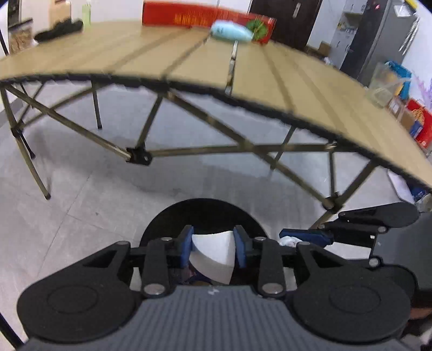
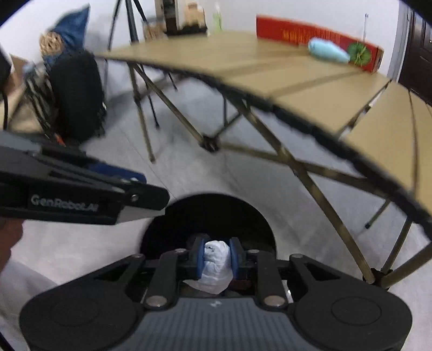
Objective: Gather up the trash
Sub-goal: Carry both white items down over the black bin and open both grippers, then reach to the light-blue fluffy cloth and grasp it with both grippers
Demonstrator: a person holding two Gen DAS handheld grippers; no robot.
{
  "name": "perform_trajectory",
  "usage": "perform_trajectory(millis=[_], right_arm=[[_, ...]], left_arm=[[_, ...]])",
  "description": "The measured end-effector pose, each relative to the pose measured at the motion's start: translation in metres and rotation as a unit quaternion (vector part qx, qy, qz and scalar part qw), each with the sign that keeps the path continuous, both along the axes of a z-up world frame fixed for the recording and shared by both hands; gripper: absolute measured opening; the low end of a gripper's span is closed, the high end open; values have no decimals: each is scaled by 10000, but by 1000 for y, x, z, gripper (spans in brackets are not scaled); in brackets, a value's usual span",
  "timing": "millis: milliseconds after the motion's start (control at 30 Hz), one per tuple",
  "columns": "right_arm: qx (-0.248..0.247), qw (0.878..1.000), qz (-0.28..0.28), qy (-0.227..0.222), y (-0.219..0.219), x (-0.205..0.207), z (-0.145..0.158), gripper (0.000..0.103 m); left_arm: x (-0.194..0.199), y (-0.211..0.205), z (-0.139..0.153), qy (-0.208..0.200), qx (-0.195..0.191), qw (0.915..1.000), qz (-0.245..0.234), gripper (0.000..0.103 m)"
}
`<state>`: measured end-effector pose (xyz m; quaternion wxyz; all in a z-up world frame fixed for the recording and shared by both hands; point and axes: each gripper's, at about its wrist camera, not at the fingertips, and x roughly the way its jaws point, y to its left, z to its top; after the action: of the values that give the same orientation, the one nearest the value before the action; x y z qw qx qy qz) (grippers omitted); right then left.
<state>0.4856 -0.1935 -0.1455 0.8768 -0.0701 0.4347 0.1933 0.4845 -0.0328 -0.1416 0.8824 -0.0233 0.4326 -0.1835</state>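
Note:
A black round bin stands on the floor in front of the folding table. My left gripper hangs over its mouth, its blue pads shut on a piece of white paper. Over the same bin my right gripper is shut on a crumpled white tissue that bulges below the pads. Each gripper shows in the other's view: the right gripper to the right, the left gripper to the left. Dark trash shows inside the bin below the held pieces.
The tan folding table arches over the bin, its crossed metal legs close behind. On it lie a light blue soft object and a long red box. A black backpack stands on the floor at left. Boxes line the right wall.

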Motion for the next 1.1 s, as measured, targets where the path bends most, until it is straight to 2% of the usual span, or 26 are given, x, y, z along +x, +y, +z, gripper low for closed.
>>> perform_trajectory(millis=[33,100,167,233,300,367,500,633,900,1100], right_arm=[[-7,9999,-12,106,0,8,-8,23],[-122,9994,-70,306,0,20,-22,45],[-480,9984,-100,281,5,24,-29,47],[-955,9954,-16,52,14,23,-26,48],[-1088,9937,128,-223,19,17,-16,57],[-959,9948,147,-306,21,13,-8,64],[-739,9968,226,-223,19,10,-1,69],[-771,9966,249,-153,16,10,-3,70],[-602,9979,207,107,10,14,-5,73],[-487,9987,-90,150,-4,16,-5,74]], left_arm=[[9,-1,-11,134,-154,9998,9,35],[20,-3,-25,363,-265,9987,221,51],[23,-6,-28,288,-125,9989,361,72],[26,-8,-26,169,79,9991,381,83],[29,-7,-22,256,202,9986,428,84],[31,-3,-16,348,156,9982,454,88],[27,-5,-8,187,229,9987,407,94],[27,-12,-8,103,393,9986,330,94],[23,-5,-6,248,583,9975,318,94],[-3,15,0,127,731,9954,604,95]])
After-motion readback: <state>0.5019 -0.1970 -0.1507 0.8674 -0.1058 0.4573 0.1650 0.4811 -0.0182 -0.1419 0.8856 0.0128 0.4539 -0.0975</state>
